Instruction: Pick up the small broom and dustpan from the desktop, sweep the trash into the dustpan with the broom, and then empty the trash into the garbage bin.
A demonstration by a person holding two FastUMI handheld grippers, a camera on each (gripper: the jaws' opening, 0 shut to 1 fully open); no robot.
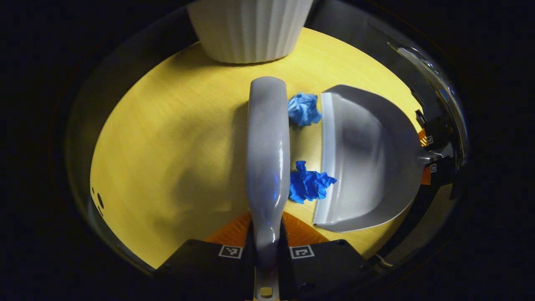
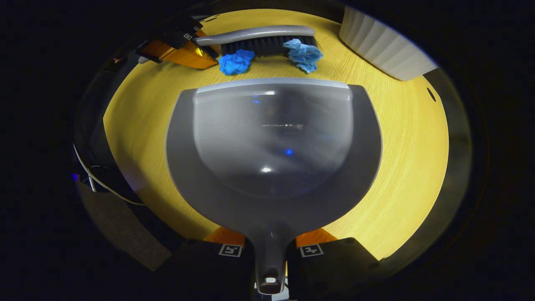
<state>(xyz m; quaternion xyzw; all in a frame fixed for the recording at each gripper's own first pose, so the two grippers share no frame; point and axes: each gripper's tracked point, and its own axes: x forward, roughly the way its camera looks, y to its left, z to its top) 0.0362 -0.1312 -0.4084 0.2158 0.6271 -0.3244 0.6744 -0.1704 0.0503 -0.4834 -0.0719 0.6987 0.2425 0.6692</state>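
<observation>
In the left gripper view, my left gripper point(image 1: 266, 259) has its two fingers pressed tight on the handle of the small broom point(image 1: 267, 154). The broom points straight away from me across the yellow desktop point(image 1: 167, 146). Just to its right lie two bits of trash: a light blue paper ball point(image 1: 304, 108) farther off and a dark blue paper ball point(image 1: 308, 186) closer in. Both sit between the broom and the front edge of the grey dustpan point(image 1: 368, 163). The dark one touches the broom and the dustpan's edge. The right gripper point(image 1: 432, 154) shows at the far right on the dustpan's handle. A white ribbed garbage bin point(image 1: 250, 29) stands at the top.

In the right gripper view, my right gripper point(image 2: 269, 263) squeezes the dustpan point(image 2: 271, 142) handle between both fingers. The dustpan lies flat on the desktop point(image 2: 401, 146), with nothing inside it. Past its front edge I see the dark blue paper ball point(image 2: 236, 62) and the light blue paper ball point(image 2: 304, 53), with the broom's point(image 2: 259, 37) black bristles right behind them. The left gripper point(image 2: 184, 48) holds the broom's end at the upper left. The bin point(image 2: 384, 46) is at the upper right.
</observation>
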